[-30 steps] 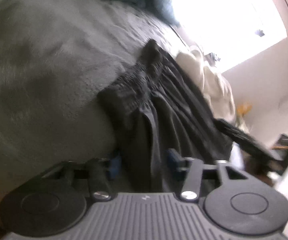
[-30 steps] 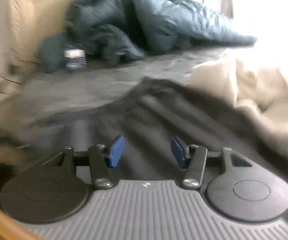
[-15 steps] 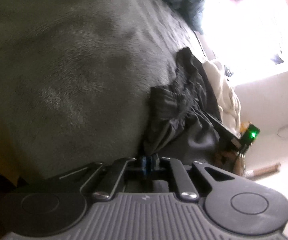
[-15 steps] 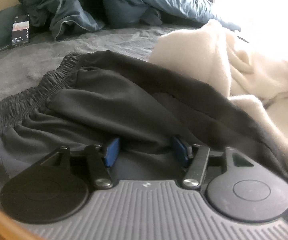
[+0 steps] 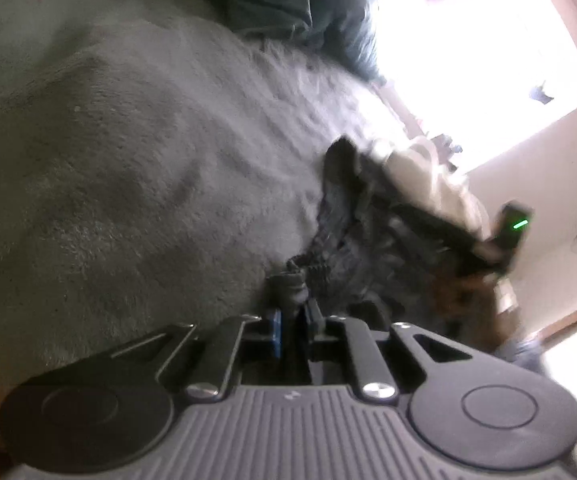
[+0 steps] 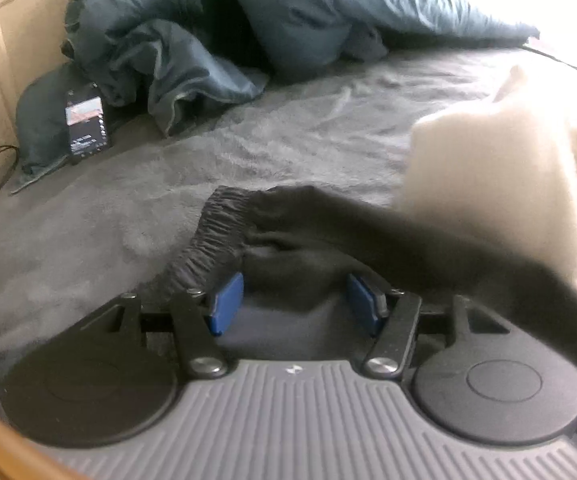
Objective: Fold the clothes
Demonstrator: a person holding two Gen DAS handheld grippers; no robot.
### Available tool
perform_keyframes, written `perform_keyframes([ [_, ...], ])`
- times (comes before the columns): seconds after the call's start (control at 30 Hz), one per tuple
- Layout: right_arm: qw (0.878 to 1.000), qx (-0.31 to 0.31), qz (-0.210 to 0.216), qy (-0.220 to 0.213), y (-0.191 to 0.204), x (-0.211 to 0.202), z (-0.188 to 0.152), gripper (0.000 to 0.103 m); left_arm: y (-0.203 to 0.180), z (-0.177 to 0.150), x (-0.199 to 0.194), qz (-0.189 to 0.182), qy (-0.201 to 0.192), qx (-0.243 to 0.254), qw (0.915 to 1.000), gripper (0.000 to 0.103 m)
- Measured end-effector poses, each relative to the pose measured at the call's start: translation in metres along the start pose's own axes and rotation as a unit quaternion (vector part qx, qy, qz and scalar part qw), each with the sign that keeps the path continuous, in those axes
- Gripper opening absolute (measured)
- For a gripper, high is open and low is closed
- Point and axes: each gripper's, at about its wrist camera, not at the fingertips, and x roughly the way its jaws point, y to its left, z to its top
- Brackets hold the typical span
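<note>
Grey plush bedcover (image 5: 136,184) takes up the left of the scene, bare except for the garment at its near edge. The left gripper (image 5: 292,328) has just been closing, and its jaws now stand nearly together, pinching a bunched end of the elastic waistband of the black shorts (image 5: 352,240). The cloth runs away from that pinch toward the window side.

Further right, the right gripper (image 6: 294,300) has its jaws standing wide, the blue pads (image 6: 224,300) on either side of a fold of the black fabric but not pressing it; nothing is clamped there. A cream fleece garment (image 6: 488,184) lies against the shorts on the right and may overlap them. A dark quilt (image 6: 216,28) and a phone (image 6: 86,124) sit at the head of the bed, well apart.

Judgement: the step in hand is securing two hold points before spreading the shorts flat. The next move calls for the right jaws to shut on the fabric, then a pull apart to tension the waistband, clear of the cream garment.
</note>
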Motion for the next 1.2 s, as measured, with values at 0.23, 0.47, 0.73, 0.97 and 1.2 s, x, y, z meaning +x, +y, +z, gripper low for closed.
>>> perform_keyframes([
  [0.23,0.999,-0.031,-0.028,-0.018,0.022,0.037,0.001,0.058,0.032,0.003,-0.016,0.039,-0.019,-0.027,0.9987,0.006],
  [0.47,0.999,-0.013,-0.026,-0.032,0.014,0.028,0.004,0.061,0.036,0.003,-0.016,0.034,-0.019,-0.057,0.9976,0.020],
  [0.73,0.994,0.045,-0.038,-0.094,-0.008,-0.041,0.013,0.062,-0.015,-0.007,-0.058,0.148,-0.081,0.043,0.9846,0.033],
  [0.97,0.998,-0.009,-0.034,-0.047,0.016,-0.137,-0.061,0.064,-0.112,-0.027,-0.003,0.100,-0.043,0.238,0.9652,0.043],
  [1.2,0.998,-0.020,-0.055,0.033,0.048,-0.220,-0.201,0.064,-0.128,-0.065,0.071,0.117,0.043,0.347,0.9297,0.042],
])
